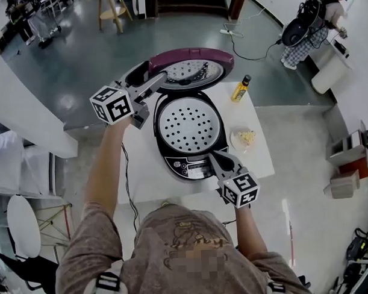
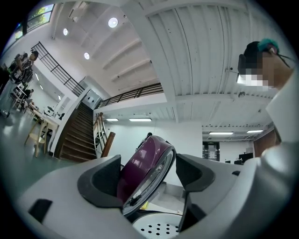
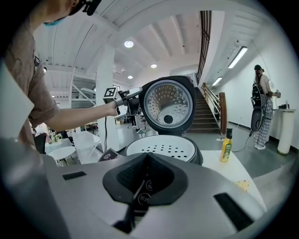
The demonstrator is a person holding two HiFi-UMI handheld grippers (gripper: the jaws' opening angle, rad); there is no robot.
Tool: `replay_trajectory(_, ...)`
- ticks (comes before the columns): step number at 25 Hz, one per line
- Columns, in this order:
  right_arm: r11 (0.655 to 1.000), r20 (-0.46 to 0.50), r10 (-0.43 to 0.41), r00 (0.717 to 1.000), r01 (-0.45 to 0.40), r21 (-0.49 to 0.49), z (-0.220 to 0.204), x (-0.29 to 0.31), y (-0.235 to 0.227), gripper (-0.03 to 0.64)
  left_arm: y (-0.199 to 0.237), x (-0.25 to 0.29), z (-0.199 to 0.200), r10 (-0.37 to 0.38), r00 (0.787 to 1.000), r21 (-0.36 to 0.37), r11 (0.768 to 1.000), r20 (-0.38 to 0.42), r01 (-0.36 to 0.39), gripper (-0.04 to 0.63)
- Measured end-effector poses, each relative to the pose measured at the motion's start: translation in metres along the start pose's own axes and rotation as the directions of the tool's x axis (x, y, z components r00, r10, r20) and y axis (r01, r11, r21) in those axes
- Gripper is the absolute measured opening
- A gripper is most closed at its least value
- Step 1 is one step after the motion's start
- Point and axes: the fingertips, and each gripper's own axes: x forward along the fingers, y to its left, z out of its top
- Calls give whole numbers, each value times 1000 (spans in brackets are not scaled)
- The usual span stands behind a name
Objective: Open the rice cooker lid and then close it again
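Note:
The rice cooker (image 1: 172, 151) stands on a white table with its purple lid (image 1: 190, 68) raised upright, silver inner plate (image 3: 168, 105) facing me. A white perforated tray (image 1: 188, 125) fills the pot. My left gripper (image 1: 156, 83) is at the lid's left edge. In the left gripper view its jaws (image 2: 148, 161) stand wide apart with the purple lid (image 2: 145, 172) between them. My right gripper (image 1: 213, 157) is shut, its tip resting on the cooker's front control panel. In the right gripper view the shut jaws (image 3: 145, 156) point at the tray (image 3: 161, 150).
A yellow bottle (image 1: 241, 88) stands at the table's far right corner. A small plate with food (image 1: 244, 137) sits right of the cooker. The table edge (image 1: 260, 168) runs close behind my right gripper. A person (image 1: 315, 24) stands far off at the upper right.

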Motion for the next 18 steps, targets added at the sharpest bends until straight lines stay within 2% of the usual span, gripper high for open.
replay_trajectory(18, 996, -11, 72, 997, -73, -45, 0, 0, 8, 5, -64, -41, -41, -28, 996, -35, 999, -89, 25, 394)
